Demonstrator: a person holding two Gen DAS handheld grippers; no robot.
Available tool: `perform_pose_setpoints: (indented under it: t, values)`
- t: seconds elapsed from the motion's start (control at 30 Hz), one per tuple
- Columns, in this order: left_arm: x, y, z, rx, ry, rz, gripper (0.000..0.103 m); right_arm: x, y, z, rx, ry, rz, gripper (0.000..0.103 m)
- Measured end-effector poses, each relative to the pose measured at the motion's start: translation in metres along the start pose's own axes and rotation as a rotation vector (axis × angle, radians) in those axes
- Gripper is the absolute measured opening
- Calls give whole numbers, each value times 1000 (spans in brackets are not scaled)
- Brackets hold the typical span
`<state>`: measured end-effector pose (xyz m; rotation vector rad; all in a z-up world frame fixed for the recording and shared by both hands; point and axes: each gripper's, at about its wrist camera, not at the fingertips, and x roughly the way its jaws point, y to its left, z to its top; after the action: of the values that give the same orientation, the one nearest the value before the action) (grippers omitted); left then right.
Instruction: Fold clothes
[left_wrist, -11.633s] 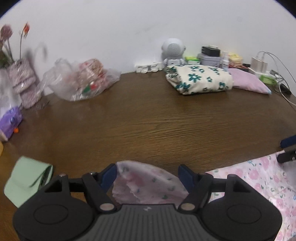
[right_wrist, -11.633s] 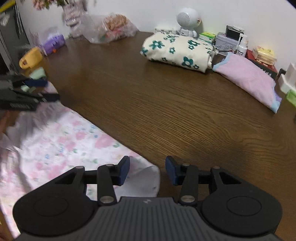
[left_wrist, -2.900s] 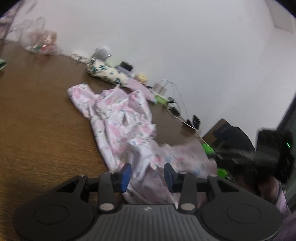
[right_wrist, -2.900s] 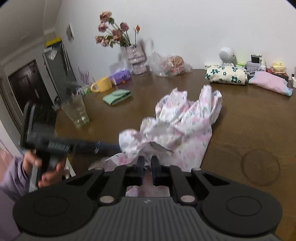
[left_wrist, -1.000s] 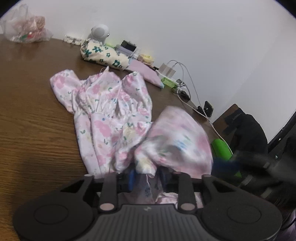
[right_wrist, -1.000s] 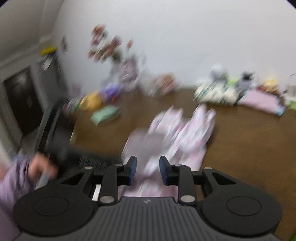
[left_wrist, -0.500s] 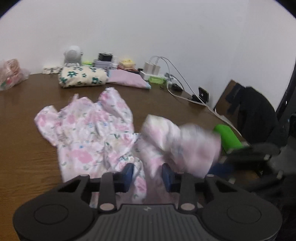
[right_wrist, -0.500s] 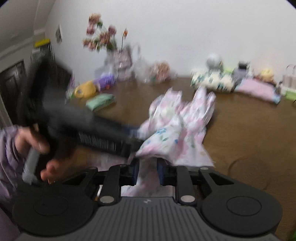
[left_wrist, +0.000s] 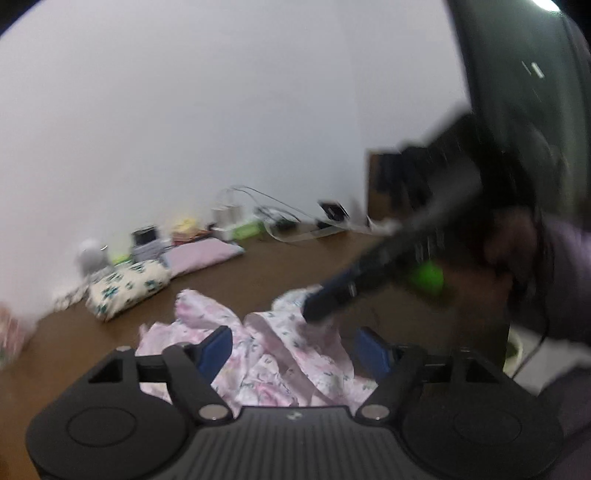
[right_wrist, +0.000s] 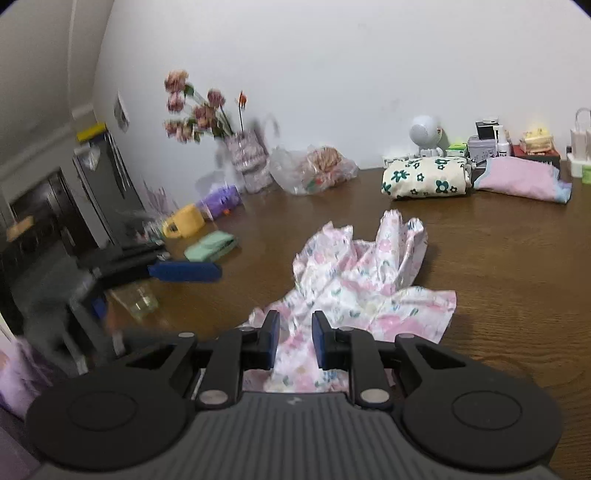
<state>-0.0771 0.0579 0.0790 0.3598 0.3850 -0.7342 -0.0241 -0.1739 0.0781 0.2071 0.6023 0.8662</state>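
Note:
A pink floral garment (right_wrist: 354, 288) lies crumpled on the brown wooden table (right_wrist: 509, 258). My right gripper (right_wrist: 295, 328) is shut on a bunched edge of it at the near side; the cloth runs between its two blue pads. In the left wrist view the same garment (left_wrist: 280, 354) lies beyond my left gripper (left_wrist: 295, 349), whose jaws are opening wide, and no pad touches the cloth. There the right gripper (left_wrist: 317, 310) reaches in from the right, its tip on a raised fold. The left gripper's blue fingers (right_wrist: 184, 272) show blurred at the left, off the garment.
Along the back wall lie a folded cream flowered cloth (right_wrist: 424, 179) and a folded pink cloth (right_wrist: 517, 181). At the far left stand a plastic bag (right_wrist: 314, 168), a flower vase (right_wrist: 247, 158), a yellow mug (right_wrist: 184, 221), a green cloth (right_wrist: 210, 245) and a glass (right_wrist: 136, 301). A person's hand (left_wrist: 509, 251) holds the right gripper.
The left gripper's jaws have spread wide and let go of the cloth, and it has rolled and risen. The right gripper still holds its bunch of garment.

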Motion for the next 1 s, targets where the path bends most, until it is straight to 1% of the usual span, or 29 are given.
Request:
perform_pose_setpoints:
  t: [0.07, 0.13, 0.17, 0.23, 0.27, 0.3, 0.33, 0.37, 0.4, 0.43, 0.47, 0.53, 0.63, 0.73, 0.77, 0.83, 0.9, 0.97, 1.0]
  values:
    - [19, -1, 6, 42, 51, -19, 73, -9, -2, 3, 22, -25, 1, 20]
    - [38, 4, 14, 43, 81, -32, 73, -19, -1, 4, 32, -53, -31, 21]
    - [49, 10, 20, 17, 98, -56, 73, -26, -2, 2, 40, -68, -49, 21]
    - [67, 27, 24, -67, 141, -92, 73, -37, -2, -1, 52, -90, -76, 21]
    - [76, 34, 25, -113, 161, -91, 70, -42, -2, -5, 53, -94, -78, 22]
    - [86, 42, 26, -158, 181, -90, 60, -45, 0, -10, 49, -90, -80, 23]
    - [93, 48, 24, -193, 193, -95, 40, -46, 3, -17, 35, -69, -85, 23]
    - [100, 53, 21, -233, 214, -105, 29, -43, 6, -25, 23, -38, -89, 23]
    - [106, 56, 18, -264, 232, -108, 8, -39, 9, -33, 14, -5, -89, 23]
    - [109, 58, 15, -294, 246, -105, 3, -33, 13, -40, 4, 28, -84, 23]
    - [109, 59, 13, -314, 245, -91, 3, -25, 17, -48, -4, 58, -76, 23]
    - [99, 57, 13, -343, 211, -71, 2, -11, 24, -57, -20, 97, -75, 23]
    - [67, 56, 13, -419, 143, -13, 2, 5, 31, -65, -61, 130, -97, 23]
    - [50, 52, 2, -460, 155, 143, 2, 13, 35, -69, -82, 147, -104, 23]
    - [47, 53, -7, -497, 169, 170, 2, 14, 35, -70, -80, 153, -100, 23]
    - [47, 58, -24, -574, 191, 177, 2, 17, 35, -73, -88, 169, -103, 23]
    - [50, 61, -40, -614, 217, 203, 2, 21, 35, -77, -100, 187, -118, 23]
    - [52, 66, -49, -657, 224, 195, 2, 20, 38, -80, -111, 189, -126, 23]
    - [52, 66, -53, -662, 222, 187, 2, 19, 39, -81, -114, 189, -127, 23]
